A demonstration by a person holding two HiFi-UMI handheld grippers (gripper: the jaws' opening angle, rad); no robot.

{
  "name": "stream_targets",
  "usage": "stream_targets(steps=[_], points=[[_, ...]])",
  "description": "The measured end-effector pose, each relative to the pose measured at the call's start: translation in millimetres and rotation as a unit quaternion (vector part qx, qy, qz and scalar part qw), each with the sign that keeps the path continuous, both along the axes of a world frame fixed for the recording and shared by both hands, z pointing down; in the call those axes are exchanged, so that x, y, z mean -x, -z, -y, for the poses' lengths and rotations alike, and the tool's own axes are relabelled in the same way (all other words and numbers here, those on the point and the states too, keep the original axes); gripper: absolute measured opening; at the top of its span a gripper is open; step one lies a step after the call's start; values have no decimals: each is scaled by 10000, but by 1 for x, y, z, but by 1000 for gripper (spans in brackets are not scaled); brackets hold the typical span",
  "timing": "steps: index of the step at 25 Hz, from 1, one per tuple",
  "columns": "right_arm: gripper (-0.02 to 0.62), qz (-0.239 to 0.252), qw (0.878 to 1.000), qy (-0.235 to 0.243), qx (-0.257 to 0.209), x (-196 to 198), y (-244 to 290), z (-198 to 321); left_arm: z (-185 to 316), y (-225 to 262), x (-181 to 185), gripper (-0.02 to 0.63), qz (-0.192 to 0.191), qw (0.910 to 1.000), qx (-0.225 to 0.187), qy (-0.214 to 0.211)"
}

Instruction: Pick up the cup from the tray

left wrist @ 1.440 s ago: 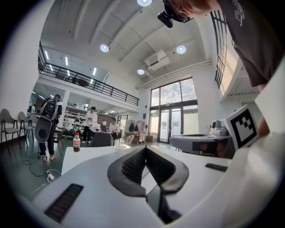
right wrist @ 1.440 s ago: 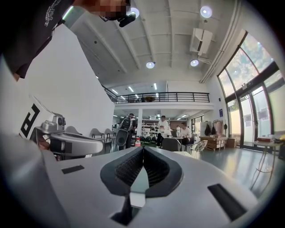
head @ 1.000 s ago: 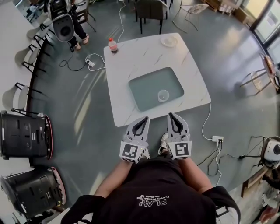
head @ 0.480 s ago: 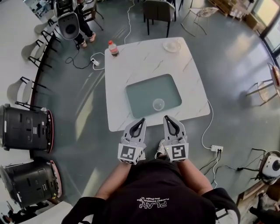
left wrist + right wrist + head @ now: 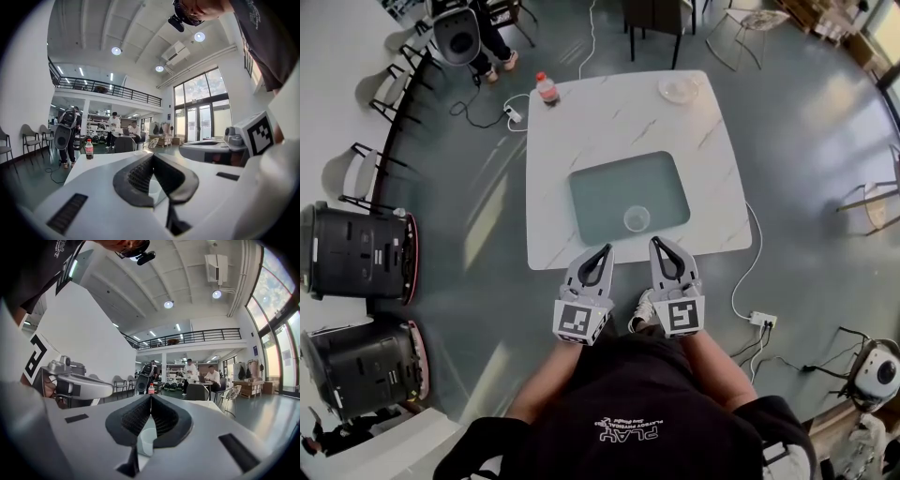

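1. The cup (image 5: 637,219) is a pale, see-through one. It stands upright in the near right part of the green tray (image 5: 609,192), close to the tray's near rim.
2. The tray lies in the middle of the white marbled worktop (image 5: 619,122).
3. The left hand-held gripper (image 5: 607,249) has its jaws together at the tips, with nothing clamped between them. Its tips reach just over the near edge of the worktop, well short of the cup.
4. The right hand-held gripper (image 5: 657,241) is likewise closed and empty, beside the left one. In the right gripper view the cup shows through the gap behind the closed tips, beyond the jaws.
5. Only the tray's near rim and a strip of bare worktop lie between the jaw tips and the cup.
6. A bottle (image 5: 547,90) with a red label and red cap stands at the far left corner. A shallow white dish (image 5: 679,88) sits at the far right corner. Both are well apart from the tray.
7. On the floor, a white power strip (image 5: 763,320) and its cable lie to the right of the person. Two black machines (image 5: 356,253) stand at the left.
8. The person's black shirt (image 5: 628,412) carries white print that includes "PLAY"; the smaller line is too small to read. The bottle's label cannot be read either.
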State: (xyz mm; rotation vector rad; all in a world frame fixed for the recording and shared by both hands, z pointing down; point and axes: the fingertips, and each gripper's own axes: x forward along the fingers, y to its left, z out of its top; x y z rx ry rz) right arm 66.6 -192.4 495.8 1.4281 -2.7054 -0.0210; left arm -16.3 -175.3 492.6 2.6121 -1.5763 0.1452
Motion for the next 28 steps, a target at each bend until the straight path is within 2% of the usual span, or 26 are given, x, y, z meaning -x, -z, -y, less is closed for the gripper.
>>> stream_targets(steps=[3,14,18,23,24,28], points=[[9,68,9999,-52,69,4,2,7,6,-1,2,3,12,10000,6,-65],[9,-158,9988,-390,234,11,-23,13,16,-8,15,3,21,9994,69,-339],[9,-300,9981,-376,382,15,-37,15,17,-17,18,3,-39,9992,165,-349],[12,-227,9982,-321,461,19,-49,17,16,-27,20,3,6,9990,259,-356],[20,-249,9980,-346,469,19,-52,17,15,-27,20,3,-7,9990,264,-356],[142,-286,9967,-524,542,18,-66,22,12,-27,25,3,-41,9990,270,-353]])
